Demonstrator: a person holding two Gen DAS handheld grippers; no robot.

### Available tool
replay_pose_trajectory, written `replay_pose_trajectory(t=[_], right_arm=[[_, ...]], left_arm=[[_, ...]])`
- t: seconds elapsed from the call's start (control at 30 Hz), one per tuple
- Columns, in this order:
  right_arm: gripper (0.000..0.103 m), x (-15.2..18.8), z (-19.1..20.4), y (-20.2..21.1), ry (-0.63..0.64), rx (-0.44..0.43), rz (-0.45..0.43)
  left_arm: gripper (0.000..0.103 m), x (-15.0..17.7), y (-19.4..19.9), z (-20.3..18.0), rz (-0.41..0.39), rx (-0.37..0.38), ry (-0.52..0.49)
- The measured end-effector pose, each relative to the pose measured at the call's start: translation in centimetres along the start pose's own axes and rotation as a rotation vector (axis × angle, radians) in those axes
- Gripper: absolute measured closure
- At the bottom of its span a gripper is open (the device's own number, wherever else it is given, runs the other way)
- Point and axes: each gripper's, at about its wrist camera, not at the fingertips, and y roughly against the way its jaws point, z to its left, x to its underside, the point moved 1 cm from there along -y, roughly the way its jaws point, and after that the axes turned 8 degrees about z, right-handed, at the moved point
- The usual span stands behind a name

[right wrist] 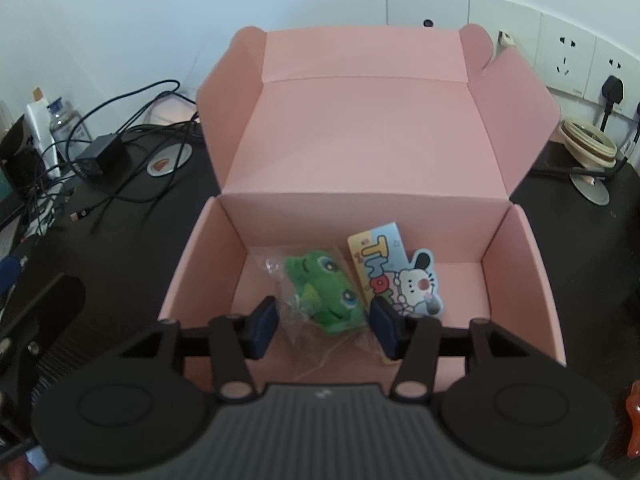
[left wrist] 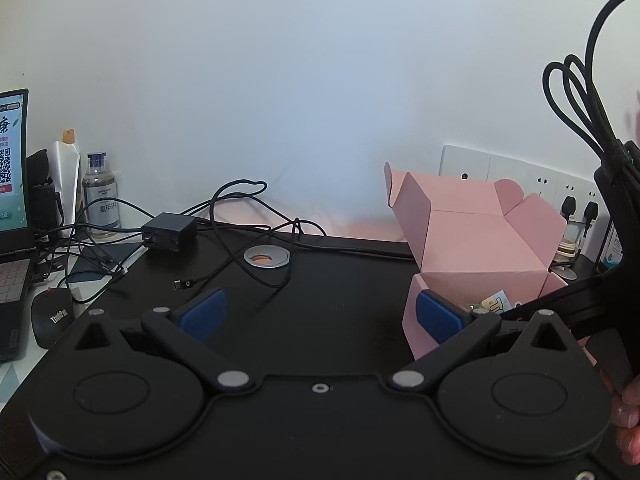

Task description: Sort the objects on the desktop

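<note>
An open pink cardboard box (right wrist: 516,272) stands on the black desk with its lid flaps up. On its floor lies a green plush frog (right wrist: 324,288) in a clear bag, and beside it to the right a cartoon dog sticker card (right wrist: 396,272). My right gripper (right wrist: 324,330) reaches into the box from the front. Its blue pads stand on either side of the frog with a small gap, so it is open. My left gripper (left wrist: 320,314) is open wide over the bare desk with nothing between its fingers. Its right finger is close to the left wall of the pink box (left wrist: 480,248).
A black charger brick (left wrist: 168,232) with tangled cables and a loose USB plug (left wrist: 182,284) lies left of the box, near a round desk grommet (left wrist: 266,258). A mouse (left wrist: 52,320), laptop (left wrist: 12,200) and bottle (left wrist: 100,196) crowd the far left. Wall sockets (right wrist: 568,56) sit behind the box.
</note>
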Motion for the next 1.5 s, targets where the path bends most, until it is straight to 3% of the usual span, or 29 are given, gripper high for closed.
replay_pose_trajectory(t=[0.37,0.7,0.93,1.23,1.5], right_arm=[[0.052,-1.0,-0.4,0.2,-0.064,-0.040,0.009],[0.052,-1.7,-2.3,1.5,-0.082,-0.014,-0.038],[0.052,-0.8,-2.6,0.1,-0.085,-0.018,-0.008],[0.044,0.1,-1.5,-0.6,-0.028,0.014,-0.030],[0.038,0.0,-1.8,-0.7,-0.064,0.011,-0.018]], left_arm=[[0.000,-0.1,-0.1,0.5,0.008,0.010,0.026],[0.000,-0.1,-0.1,0.4,0.010,0.012,0.020],[0.000,-0.1,-0.3,0.3,0.019,0.013,0.017],[0.000,0.0,-0.4,0.3,0.025,0.012,0.010],[0.000,0.0,-0.7,0.3,0.038,0.018,0.008]])
